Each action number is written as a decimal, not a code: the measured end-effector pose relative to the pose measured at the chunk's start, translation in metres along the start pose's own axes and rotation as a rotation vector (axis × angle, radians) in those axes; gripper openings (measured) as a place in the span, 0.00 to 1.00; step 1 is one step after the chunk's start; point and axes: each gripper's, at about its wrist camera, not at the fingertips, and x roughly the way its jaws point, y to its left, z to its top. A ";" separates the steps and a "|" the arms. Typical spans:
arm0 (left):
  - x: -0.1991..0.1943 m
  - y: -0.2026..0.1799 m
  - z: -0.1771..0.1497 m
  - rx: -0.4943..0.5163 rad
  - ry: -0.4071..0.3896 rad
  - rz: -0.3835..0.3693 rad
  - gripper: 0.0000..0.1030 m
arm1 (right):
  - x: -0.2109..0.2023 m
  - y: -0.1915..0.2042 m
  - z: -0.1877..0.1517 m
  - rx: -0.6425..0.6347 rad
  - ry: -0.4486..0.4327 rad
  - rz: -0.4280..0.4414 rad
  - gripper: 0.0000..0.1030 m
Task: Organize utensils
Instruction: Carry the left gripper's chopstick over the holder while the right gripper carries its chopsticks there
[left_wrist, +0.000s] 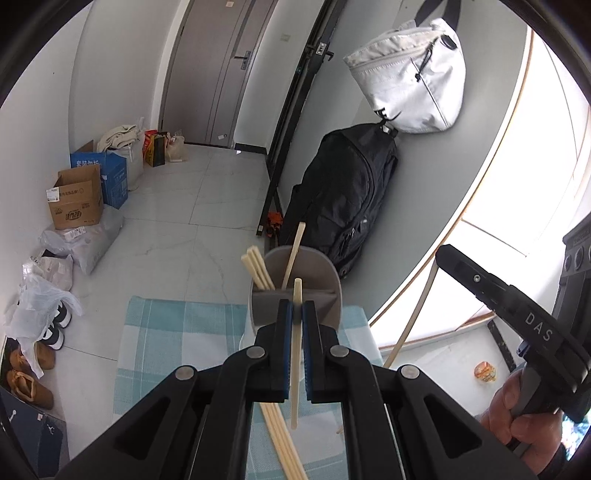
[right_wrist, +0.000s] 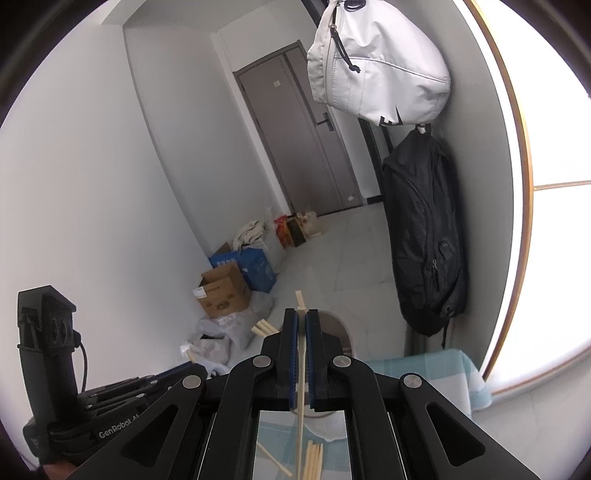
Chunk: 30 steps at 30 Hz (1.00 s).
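Observation:
My left gripper (left_wrist: 295, 305) is shut on a pale wooden chopstick (left_wrist: 294, 369) that stands nearly upright between the blue pads. Just beyond it is the grey utensil holder (left_wrist: 317, 266), with several chopsticks (left_wrist: 258, 269) leaning inside. My right gripper (right_wrist: 301, 314) is shut on another chopstick (right_wrist: 300, 406), held over the holder (right_wrist: 338, 328), which it partly hides. In the left wrist view the right gripper (left_wrist: 443, 254) shows at the right with its chopstick (left_wrist: 410, 321) hanging down. Loose chopsticks (right_wrist: 314, 458) lie on the blue checked cloth (left_wrist: 166, 332) below.
A black backpack (left_wrist: 343, 195) and a white bag (left_wrist: 410, 74) hang on the wall behind the holder. Cardboard boxes (left_wrist: 77, 199), plastic bags and shoes (left_wrist: 33, 380) line the floor at the left. A bright window (left_wrist: 517, 184) is at the right. A hand (left_wrist: 513, 406) grips the right tool.

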 end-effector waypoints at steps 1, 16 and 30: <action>0.001 0.000 0.007 -0.005 0.000 -0.004 0.01 | 0.002 0.000 0.007 -0.001 -0.004 0.000 0.04; 0.014 0.007 0.090 -0.047 -0.074 -0.062 0.01 | 0.053 0.006 0.101 -0.081 -0.071 0.020 0.04; 0.053 0.011 0.094 -0.021 -0.056 -0.037 0.01 | 0.110 0.003 0.095 -0.149 -0.067 -0.005 0.04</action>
